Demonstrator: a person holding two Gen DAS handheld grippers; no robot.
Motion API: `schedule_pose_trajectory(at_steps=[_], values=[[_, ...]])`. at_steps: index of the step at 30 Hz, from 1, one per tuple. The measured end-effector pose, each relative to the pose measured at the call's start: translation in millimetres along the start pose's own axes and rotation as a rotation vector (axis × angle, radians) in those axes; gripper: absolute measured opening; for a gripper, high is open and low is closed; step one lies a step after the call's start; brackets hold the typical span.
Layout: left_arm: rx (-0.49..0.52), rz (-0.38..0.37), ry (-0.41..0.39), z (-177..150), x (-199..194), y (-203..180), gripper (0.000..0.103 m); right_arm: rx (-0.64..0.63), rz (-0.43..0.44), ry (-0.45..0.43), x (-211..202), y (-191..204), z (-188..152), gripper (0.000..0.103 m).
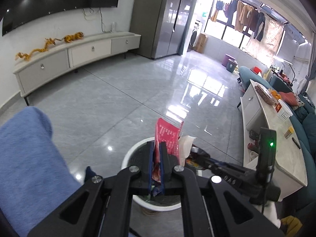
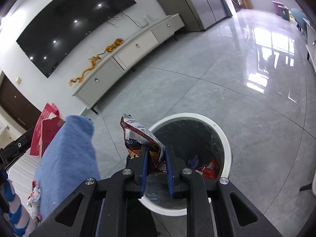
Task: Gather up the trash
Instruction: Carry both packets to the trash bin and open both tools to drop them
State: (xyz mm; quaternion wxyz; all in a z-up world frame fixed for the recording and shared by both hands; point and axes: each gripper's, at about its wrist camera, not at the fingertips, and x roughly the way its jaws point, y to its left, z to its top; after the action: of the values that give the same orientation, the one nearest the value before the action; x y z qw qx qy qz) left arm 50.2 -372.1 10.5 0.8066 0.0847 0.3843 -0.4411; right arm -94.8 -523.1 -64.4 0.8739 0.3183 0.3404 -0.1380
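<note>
My left gripper (image 1: 157,145) is shut on a red wrapper (image 1: 165,134), which stands up from between its blue pads. A white tissue (image 1: 186,144) shows just right of it. Beneath it is a white trash bin (image 1: 128,158) lined with a black bag. My right gripper (image 2: 156,148) is shut on a crumpled dark red and silver snack wrapper (image 2: 136,132) at the near left rim of the bin (image 2: 227,144). Wrappers (image 2: 207,167) lie at the bottom of the bin. In the right wrist view the red wrapper (image 2: 45,130) shows at far left.
A person's blue fleece-clad limb (image 1: 29,158) (image 2: 67,158) is close on the left. A pale TV cabinet (image 1: 79,53) lines the far wall. A coffee table (image 1: 276,138) with items and a teal sofa (image 1: 308,122) stand to the right. Glossy grey floor tiles (image 1: 138,90) spread ahead.
</note>
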Motion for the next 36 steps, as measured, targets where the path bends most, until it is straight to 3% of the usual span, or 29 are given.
schedule_pose_trajectory(at_steps=[3,5,7,26,31,36], values=[[-0.022,-0.038,0.027,-1.6,17.7,-5.2,0.007,-0.002,-0.030,0.016,8.3,-3.4,2.7,0.019],[-0.029,-0.059,0.047,-2.0,30.2,-9.7,0.007,-0.002,-0.046,0.018,12.0,-5.4,4.1,0.037],[-0.029,-0.067,0.064,-3.0,36.7,-10.8,0.007,-0.001,-0.057,0.017,12.5,-6.4,3.1,0.041],[-0.114,-0.062,0.182,-7.1,78.3,-2.7,0.007,0.041,-0.091,-0.039,-31.3,-14.9,-6.9,0.041],[-0.111,0.001,0.180,-12.7,84.6,2.1,0.007,0.051,-0.088,-0.058,-38.4,-19.0,-6.2,0.041],[-0.150,-0.047,0.208,-15.6,95.2,7.8,0.007,0.054,-0.081,-0.062,-38.1,-18.7,-7.6,0.042]])
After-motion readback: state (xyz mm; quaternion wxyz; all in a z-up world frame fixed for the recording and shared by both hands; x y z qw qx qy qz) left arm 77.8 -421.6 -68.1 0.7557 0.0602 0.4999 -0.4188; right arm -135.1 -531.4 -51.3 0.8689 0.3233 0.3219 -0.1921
